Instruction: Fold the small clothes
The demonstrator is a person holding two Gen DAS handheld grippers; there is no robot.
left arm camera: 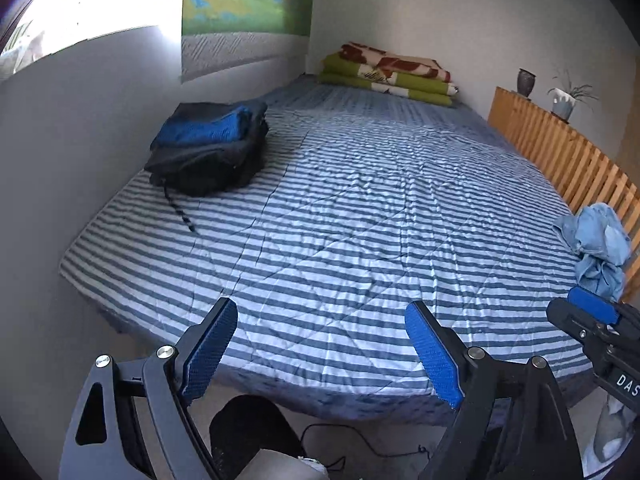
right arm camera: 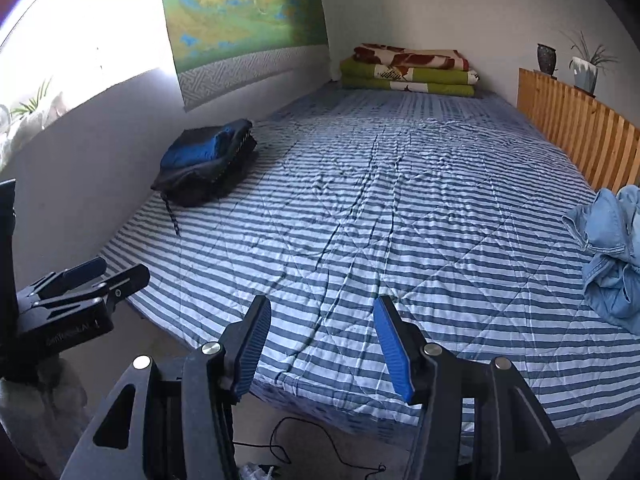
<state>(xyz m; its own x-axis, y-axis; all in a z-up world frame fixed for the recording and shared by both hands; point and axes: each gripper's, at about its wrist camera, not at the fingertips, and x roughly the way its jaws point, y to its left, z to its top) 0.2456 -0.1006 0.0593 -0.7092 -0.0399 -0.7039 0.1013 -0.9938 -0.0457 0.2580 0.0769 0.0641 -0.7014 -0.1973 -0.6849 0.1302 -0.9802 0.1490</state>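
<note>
Both my grippers, left gripper (left arm camera: 322, 346) and right gripper (right arm camera: 322, 346), hang wide open and empty off the striped bed (left arm camera: 340, 208) edge, probably staging for the crumpled denim garment (right arm camera: 612, 248) at its right side; dark folded stack (left arm camera: 208, 144) sits far left.

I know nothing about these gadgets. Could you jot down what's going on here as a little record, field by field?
Place: bed with a blue-and-white striped cover
Left tongs: open, holding nothing, at the near edge of the bed
Right tongs: open, holding nothing, at the near edge of the bed
Unfolded: crumpled light blue garment on the bed's right side
Already folded: stack of dark and blue clothes on the bed's left side, by the wall
Far end: folded blankets
</note>
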